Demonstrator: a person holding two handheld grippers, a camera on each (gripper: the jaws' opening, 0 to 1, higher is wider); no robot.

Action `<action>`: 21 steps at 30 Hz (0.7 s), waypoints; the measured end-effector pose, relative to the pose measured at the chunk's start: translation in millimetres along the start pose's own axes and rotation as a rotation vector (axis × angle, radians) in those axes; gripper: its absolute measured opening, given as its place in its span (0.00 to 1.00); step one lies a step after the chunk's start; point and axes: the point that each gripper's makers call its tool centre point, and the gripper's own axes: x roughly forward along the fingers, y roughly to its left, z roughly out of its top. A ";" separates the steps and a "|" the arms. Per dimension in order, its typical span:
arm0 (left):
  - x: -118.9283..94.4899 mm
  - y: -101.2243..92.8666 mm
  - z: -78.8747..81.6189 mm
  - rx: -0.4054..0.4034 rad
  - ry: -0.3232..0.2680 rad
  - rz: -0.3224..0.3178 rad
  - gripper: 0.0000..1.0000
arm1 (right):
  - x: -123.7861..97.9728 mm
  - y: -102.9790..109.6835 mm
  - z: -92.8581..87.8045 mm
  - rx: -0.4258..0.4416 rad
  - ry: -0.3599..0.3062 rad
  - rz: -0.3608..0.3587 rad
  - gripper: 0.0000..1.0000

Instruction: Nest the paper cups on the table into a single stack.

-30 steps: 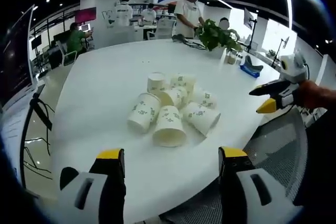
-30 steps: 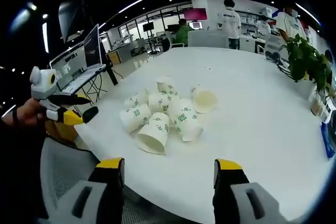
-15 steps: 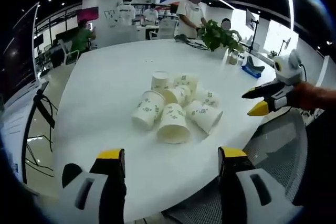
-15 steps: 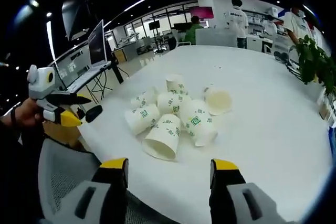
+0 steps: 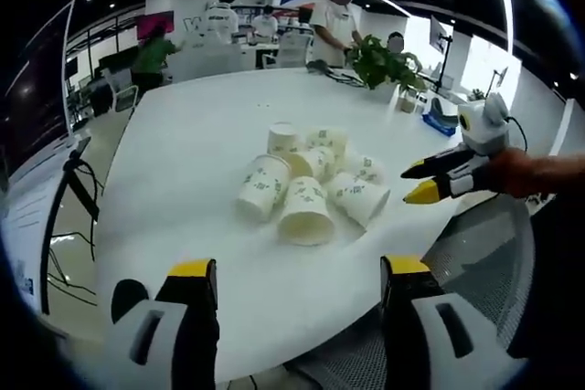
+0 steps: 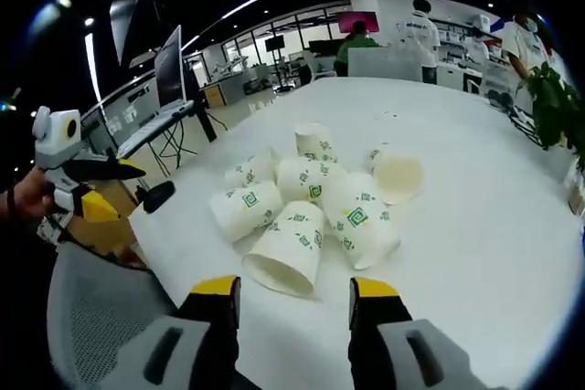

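**Pile of tipped paper cups, nothing picked up yet**

So the paper cups [image 6: 306, 212] sit in a loose cluster near the middle-front of the big white surface [image 6: 475, 226], most lying on their sides and touching each other, with one at the back that looks upright [image 6: 313, 142]. In the left gripper view the same pile [image 5: 311, 189] sits a bit beyond the tongs.

My guess is these are super light and thin-walled, so they'll crush or skid away if squeezed hard. Best bet seems to be pinching one wall at the rim, one jaw inside the open mouth, one outside. The nearest cup [image 6: 288, 258] has its mouth facing the right tongs [image 6: 294, 291], so it looks like the easy first grab.

Right tongs are released, jaws apart, holding nothing, just short of that cup. Left tongs [image 5: 297, 271] are also spread wide and empty, hanging back at the surface edge.

Beyond: a potted plant [image 5: 382, 61], people standing farther back.
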 end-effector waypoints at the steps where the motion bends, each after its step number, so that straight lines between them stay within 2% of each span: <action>1: -1.0 2.0 0.1 -0.002 -0.002 0.002 0.72 | 3.6 0.6 -0.7 0.008 0.004 0.004 0.44; 9: -6.0 6.1 -0.7 -0.008 -0.007 0.017 0.72 | 35.8 2.8 -9.2 0.018 0.026 0.014 0.41; 15: -9.0 7.4 -6.0 -0.021 -0.001 0.027 0.71 | 57.5 -7.5 -22.1 -0.024 0.066 -0.035 0.41; 19: -11.2 9.5 -1.9 -0.024 -0.011 0.037 0.71 | 65.2 -9.8 -20.1 -0.034 0.059 -0.055 0.41; 21: -12.7 10.2 0.2 -0.025 -0.014 0.042 0.71 | 62.0 -9.0 -15.5 -0.030 0.048 -0.061 0.41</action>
